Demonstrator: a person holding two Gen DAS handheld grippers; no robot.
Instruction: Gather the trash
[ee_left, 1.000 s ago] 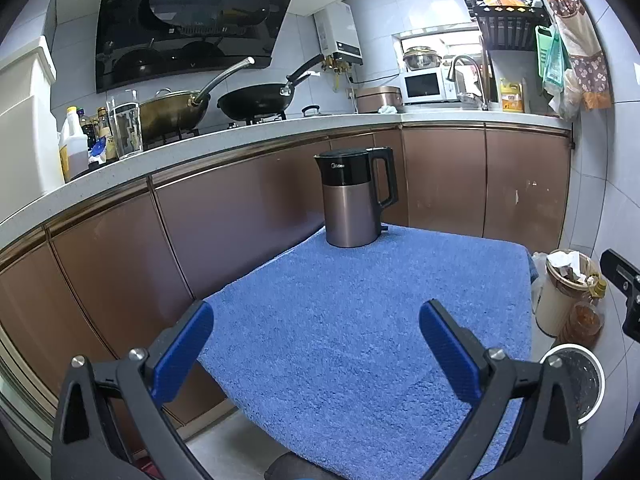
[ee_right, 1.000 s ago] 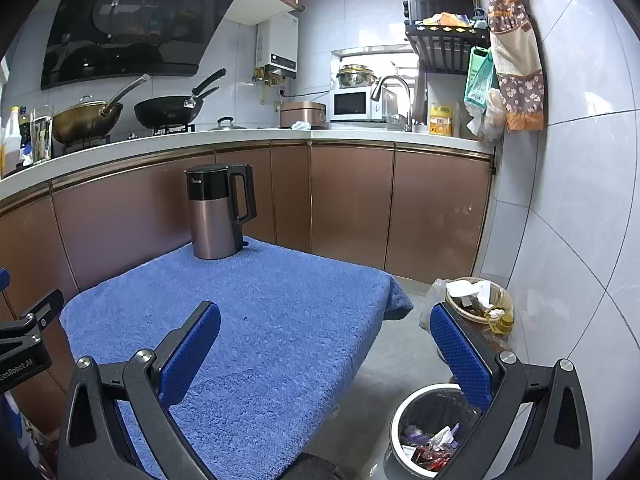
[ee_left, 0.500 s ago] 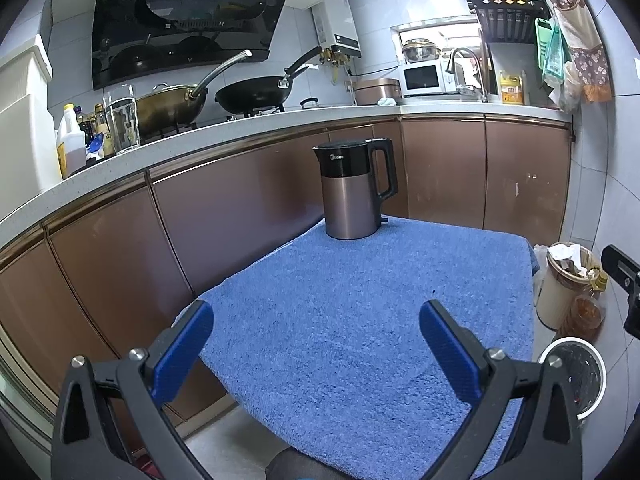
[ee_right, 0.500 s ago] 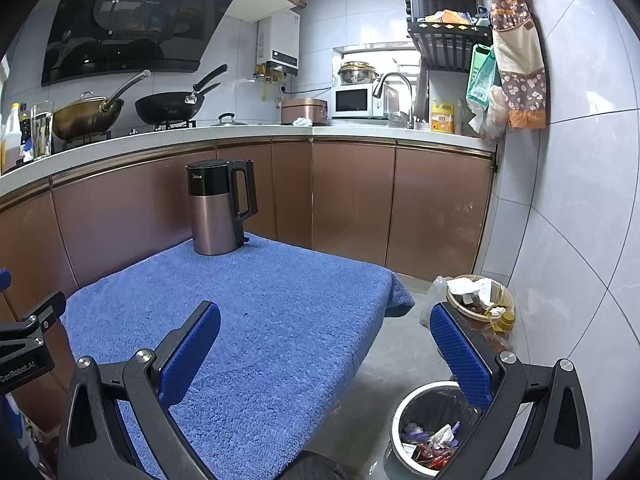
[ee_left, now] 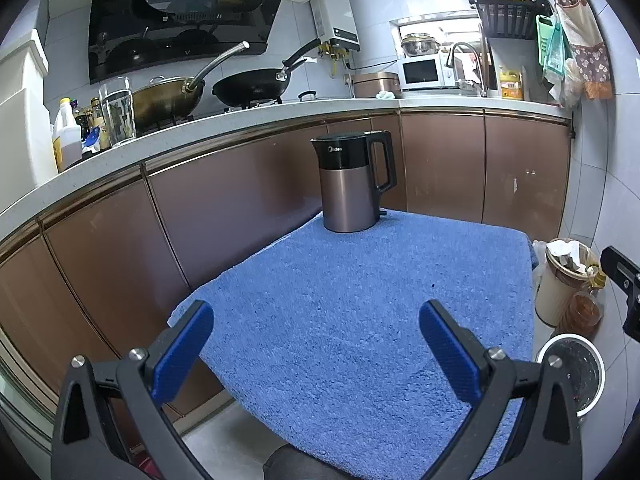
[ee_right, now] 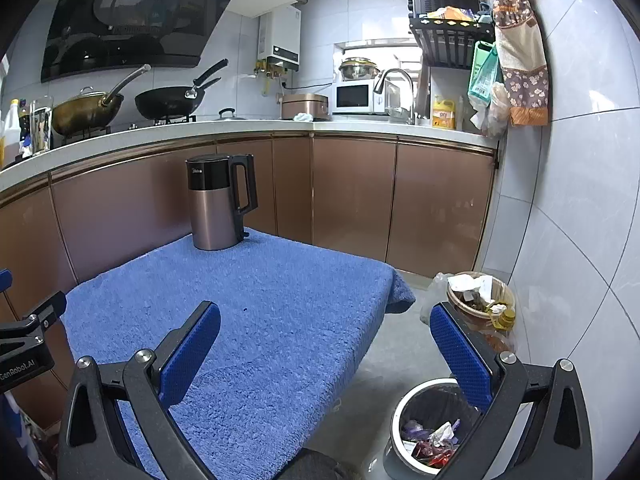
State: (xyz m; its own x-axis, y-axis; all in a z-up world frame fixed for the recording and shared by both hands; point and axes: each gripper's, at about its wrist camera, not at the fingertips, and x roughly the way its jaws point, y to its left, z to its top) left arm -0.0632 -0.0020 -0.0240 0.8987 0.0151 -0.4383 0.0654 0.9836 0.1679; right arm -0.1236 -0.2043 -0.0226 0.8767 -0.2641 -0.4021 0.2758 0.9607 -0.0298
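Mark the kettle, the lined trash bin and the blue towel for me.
kettle [ee_right: 214, 216], right wrist view, on its metal body.
lined trash bin [ee_right: 394, 424], right wrist view, on its white rim.
blue towel [ee_left: 360, 300], left wrist view, on bare pile mid-table.

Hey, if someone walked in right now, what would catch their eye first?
The blue towel spread over the table, with a brown electric kettle upright at its far edge. On the floor to the right, a white-rimmed bin holds wrappers. Both grippers, left and right, are open and empty.

An electric kettle [ee_left: 352, 186] stands upright on a blue towel [ee_left: 360, 320]. Behind it, two woks [ee_right: 168, 100] sit on the counter [ee_right: 240, 126], and a microwave [ee_right: 354, 98] stands farther right.
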